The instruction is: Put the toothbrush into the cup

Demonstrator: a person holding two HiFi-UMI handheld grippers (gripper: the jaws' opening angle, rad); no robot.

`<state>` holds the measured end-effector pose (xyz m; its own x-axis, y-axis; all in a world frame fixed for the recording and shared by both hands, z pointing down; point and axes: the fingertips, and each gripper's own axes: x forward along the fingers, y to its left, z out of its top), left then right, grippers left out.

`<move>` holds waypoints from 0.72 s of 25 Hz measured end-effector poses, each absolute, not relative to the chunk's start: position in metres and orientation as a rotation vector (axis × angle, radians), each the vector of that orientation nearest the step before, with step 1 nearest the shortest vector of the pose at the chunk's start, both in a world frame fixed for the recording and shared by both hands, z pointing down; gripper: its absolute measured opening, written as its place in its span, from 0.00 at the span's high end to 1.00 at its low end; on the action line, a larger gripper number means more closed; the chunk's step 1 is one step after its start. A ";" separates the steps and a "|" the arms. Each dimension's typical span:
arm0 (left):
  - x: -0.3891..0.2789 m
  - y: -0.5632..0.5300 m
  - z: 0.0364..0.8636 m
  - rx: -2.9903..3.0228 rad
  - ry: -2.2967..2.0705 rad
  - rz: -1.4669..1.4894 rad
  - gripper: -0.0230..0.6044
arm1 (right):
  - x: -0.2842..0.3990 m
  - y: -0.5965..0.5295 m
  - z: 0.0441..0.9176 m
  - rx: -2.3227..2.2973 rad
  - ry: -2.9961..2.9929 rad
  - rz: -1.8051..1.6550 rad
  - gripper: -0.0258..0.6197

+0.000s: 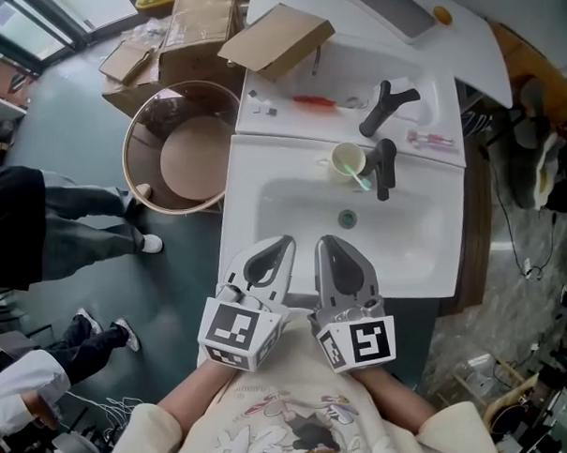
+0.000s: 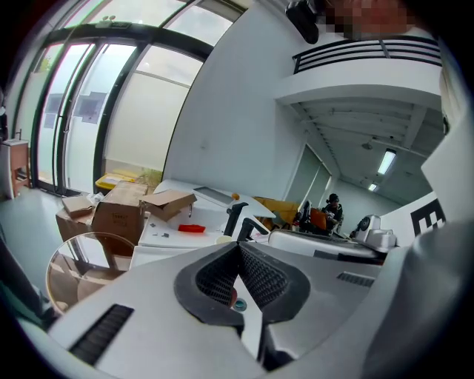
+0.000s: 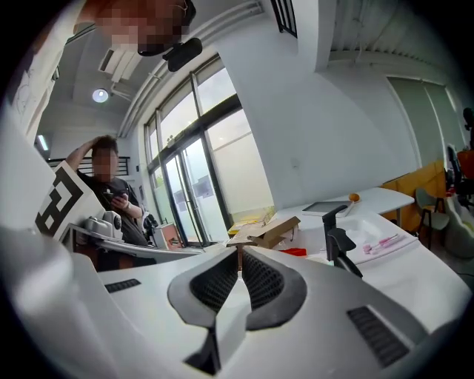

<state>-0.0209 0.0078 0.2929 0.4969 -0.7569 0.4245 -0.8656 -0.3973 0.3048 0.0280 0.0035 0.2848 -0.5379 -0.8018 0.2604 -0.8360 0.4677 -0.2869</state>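
Observation:
A cream cup (image 1: 346,157) stands on the white sink's (image 1: 292,206) back ledge, beside the black tap (image 1: 386,168). A green toothbrush (image 1: 361,178) leans in it, its end hanging over the basin. Both grippers are held close to my body at the sink's front edge, well short of the cup. The left gripper (image 1: 286,241) is shut with nothing between its fingers; in its own view the left gripper (image 2: 238,246) has its tips meeting. Next to it, the right gripper (image 1: 326,242) is also shut and empty, and the right gripper (image 3: 239,253) shows its pads together in its own view.
A second black tap handle (image 1: 387,106), a red item (image 1: 314,102) and a pink item (image 1: 430,141) lie on the counter behind the basin. An open cardboard box (image 1: 275,38) overhangs the counter's left end. A round bin (image 1: 181,145) and a standing person (image 1: 39,217) are at the left.

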 end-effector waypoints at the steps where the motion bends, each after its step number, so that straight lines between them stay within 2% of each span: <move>1: -0.021 0.011 0.293 2.253 -1.340 0.297 0.94 | 0.026 0.007 0.284 1.447 -2.621 0.588 0.92; 18: -0.017 0.034 0.289 2.247 -1.389 0.305 0.94 | 0.032 0.026 0.285 1.392 -2.638 0.606 0.92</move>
<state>-0.0170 0.0342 0.2889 0.4605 -0.7793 0.4251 -0.8857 -0.3715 0.2784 0.0316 0.0258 0.2849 -0.5779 -0.7714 0.2664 -0.8103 0.5036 -0.2997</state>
